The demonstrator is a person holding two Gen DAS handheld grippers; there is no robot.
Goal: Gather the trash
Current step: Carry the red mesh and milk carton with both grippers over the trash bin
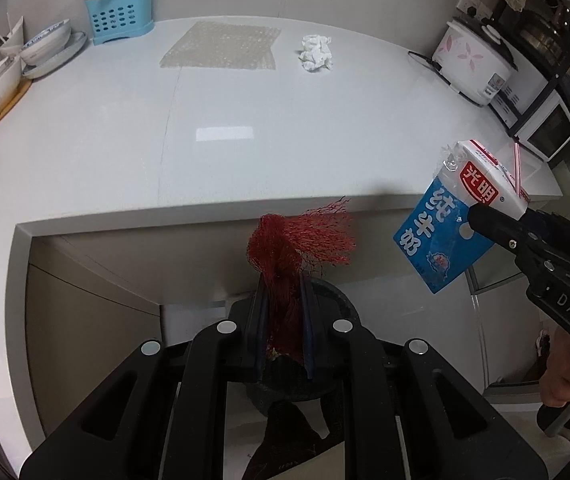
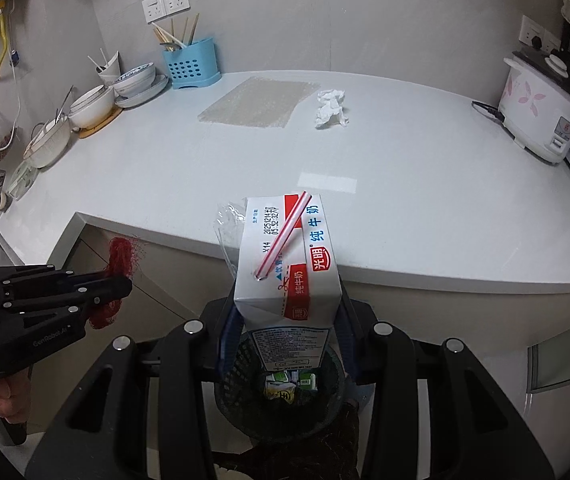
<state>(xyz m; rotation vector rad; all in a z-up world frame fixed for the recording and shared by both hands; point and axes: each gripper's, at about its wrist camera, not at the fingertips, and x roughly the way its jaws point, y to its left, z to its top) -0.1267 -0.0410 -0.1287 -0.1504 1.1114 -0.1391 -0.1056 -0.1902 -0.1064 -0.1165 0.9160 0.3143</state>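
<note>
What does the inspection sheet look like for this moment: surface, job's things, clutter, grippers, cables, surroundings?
Surface: white countertop, mostly bare in the middle.
Job's things: red mesh net and milk carton held off the counter's edge; crumpled tissue and bubble wrap sheet lie on the counter; black mesh bin below holds some packaging.
Clutter: stacked bowls, blue utensil holder, rice cooker.
Grippers: left gripper shut on the net; right gripper shut on the carton.
Cables: rice cooker cord on the counter.
Surroundings: wall sockets, cabinet fronts under the counter.
</note>
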